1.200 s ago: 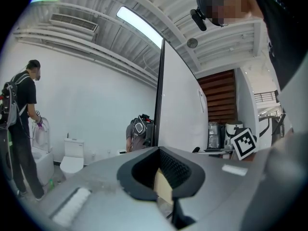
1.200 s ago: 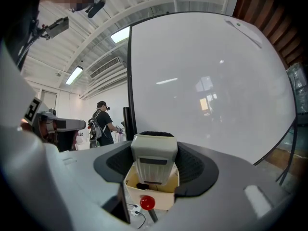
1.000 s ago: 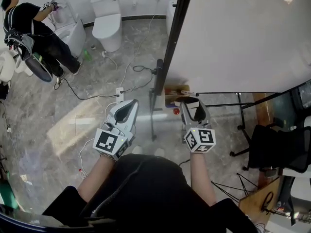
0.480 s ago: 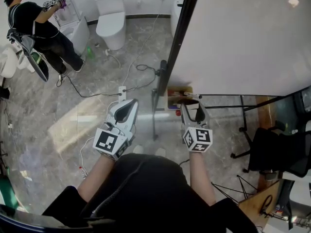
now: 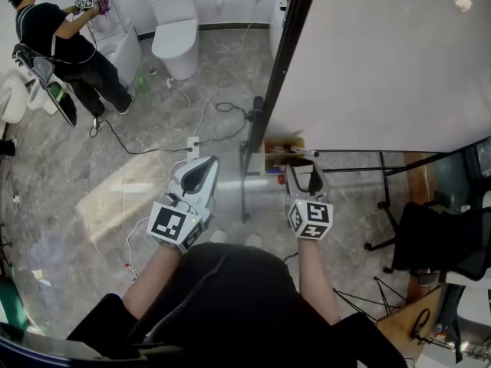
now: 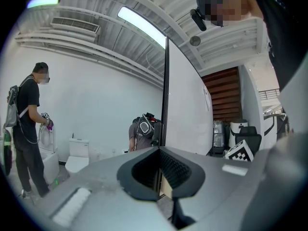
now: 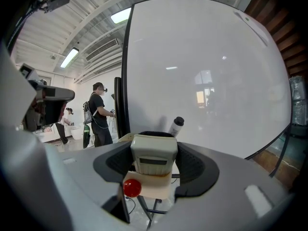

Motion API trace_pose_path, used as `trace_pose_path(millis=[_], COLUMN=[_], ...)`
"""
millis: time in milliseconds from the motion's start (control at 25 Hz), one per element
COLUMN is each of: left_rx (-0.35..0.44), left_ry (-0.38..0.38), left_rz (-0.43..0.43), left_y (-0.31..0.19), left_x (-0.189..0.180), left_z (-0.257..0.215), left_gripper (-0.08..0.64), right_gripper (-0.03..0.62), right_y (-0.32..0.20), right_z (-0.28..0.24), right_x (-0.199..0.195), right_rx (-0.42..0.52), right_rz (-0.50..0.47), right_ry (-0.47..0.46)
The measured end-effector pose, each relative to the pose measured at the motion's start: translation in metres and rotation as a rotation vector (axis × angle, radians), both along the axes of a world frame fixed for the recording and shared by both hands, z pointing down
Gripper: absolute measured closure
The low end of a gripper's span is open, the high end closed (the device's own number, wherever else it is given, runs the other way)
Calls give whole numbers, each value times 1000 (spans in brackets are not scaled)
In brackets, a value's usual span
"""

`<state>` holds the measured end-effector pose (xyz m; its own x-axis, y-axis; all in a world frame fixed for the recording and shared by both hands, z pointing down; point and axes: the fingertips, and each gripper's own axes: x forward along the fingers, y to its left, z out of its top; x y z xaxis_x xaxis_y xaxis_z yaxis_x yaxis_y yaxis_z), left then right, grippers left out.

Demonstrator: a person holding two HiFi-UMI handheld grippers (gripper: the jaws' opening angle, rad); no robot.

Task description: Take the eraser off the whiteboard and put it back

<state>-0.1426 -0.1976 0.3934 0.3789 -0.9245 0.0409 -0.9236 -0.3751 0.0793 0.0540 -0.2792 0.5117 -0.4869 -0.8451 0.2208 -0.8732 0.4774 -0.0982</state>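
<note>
The pale grey, block-shaped eraser [image 7: 154, 158] is grasped between the right gripper [image 7: 155, 141] pads, before the white whiteboard [image 7: 207, 71]. The left gripper [image 6: 160, 150] is kept clenched on nothing.

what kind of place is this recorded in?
Probably an indoor test or showroom hall, not a lived-in room. A freestanding whiteboard stands beside a toilet out in the open on a marble-look floor. Loose cables trail across it, and another person works at a second toilet.
</note>
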Motion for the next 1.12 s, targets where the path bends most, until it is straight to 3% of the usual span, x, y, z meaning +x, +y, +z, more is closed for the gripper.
trace_pose_path(millis=[560,1120], left_rx=[2,12], left_ry=[6,10], left_rz=[3,45], left_y=[3,11], left_x=[0,10], left_z=[-2,-4], left_gripper=[554,554], right_gripper=[285,272], right_y=[3,25], right_z=[2,-26], right_x=[-1,3], right_rx=[-20,29], right_rz=[-10,-27], right_ry=[23,5])
